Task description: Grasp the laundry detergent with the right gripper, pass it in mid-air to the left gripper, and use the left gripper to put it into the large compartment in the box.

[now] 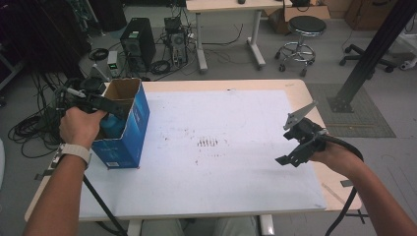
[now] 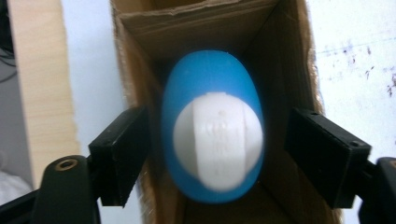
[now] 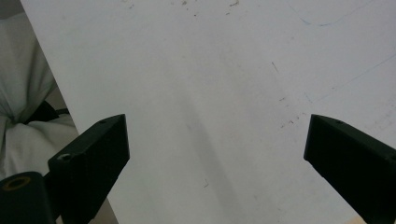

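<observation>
A blue bottle (image 2: 211, 79) with a white cap (image 2: 218, 142) stands inside an open blue cardboard box (image 1: 129, 129) at the table's left edge. In the left gripper view, my left gripper (image 2: 217, 154) looks down into the box with one jaw on each side of the bottle. A small gap shows at both pads, so the gripper is open. In the high view the left gripper (image 1: 114, 105) sits over the box mouth, above the bottle (image 1: 113, 127). My right gripper (image 1: 294, 137) is held near the table's right edge. It (image 3: 217, 149) stands wide open over the bare white tabletop (image 3: 224, 70).
The white tabletop (image 1: 221, 162) carries small dark marks at its middle. On the floor beyond the table are a computer tower (image 1: 137, 42), tangled cables (image 1: 29, 128), a stool (image 1: 302, 37) and a desk. A black slanted post (image 1: 373, 49) rises at the right.
</observation>
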Motion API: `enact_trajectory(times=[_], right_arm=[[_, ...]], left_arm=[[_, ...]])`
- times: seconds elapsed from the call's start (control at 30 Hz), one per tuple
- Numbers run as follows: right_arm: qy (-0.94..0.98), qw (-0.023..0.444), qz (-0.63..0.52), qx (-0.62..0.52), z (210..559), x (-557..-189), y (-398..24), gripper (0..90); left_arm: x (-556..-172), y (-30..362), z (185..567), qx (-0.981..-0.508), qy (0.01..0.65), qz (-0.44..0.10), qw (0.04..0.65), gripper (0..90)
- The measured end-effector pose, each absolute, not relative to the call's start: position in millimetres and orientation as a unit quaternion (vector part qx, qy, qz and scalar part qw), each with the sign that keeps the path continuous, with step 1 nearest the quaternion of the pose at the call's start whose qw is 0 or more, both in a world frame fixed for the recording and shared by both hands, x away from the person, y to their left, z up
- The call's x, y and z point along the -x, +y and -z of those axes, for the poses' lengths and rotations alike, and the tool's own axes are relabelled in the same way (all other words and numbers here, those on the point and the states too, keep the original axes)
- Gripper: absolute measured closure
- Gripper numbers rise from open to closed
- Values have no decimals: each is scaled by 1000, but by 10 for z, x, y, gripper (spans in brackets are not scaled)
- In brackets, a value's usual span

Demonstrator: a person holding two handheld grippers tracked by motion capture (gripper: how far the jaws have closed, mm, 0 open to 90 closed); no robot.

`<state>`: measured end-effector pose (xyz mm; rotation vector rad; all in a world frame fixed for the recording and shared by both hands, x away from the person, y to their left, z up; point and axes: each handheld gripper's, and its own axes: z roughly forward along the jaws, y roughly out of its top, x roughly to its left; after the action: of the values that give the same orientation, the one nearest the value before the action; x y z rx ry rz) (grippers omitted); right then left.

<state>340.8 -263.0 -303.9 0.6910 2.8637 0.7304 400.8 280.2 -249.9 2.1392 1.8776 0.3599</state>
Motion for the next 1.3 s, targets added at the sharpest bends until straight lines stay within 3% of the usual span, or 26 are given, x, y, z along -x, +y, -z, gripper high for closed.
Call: enact_trajectory(times=[0.73, 1.3], right_arm=[[945, 71, -234, -216, 2772, -3286, -2526, 62], [948, 73, -229, -209, 2647, -3271, -2420, 61]], left_arm=[[-3686, 2390, 1718, -802, 563, -134, 149, 108], [-3644, 1794, 1524, -868, 454, -129, 157, 76]])
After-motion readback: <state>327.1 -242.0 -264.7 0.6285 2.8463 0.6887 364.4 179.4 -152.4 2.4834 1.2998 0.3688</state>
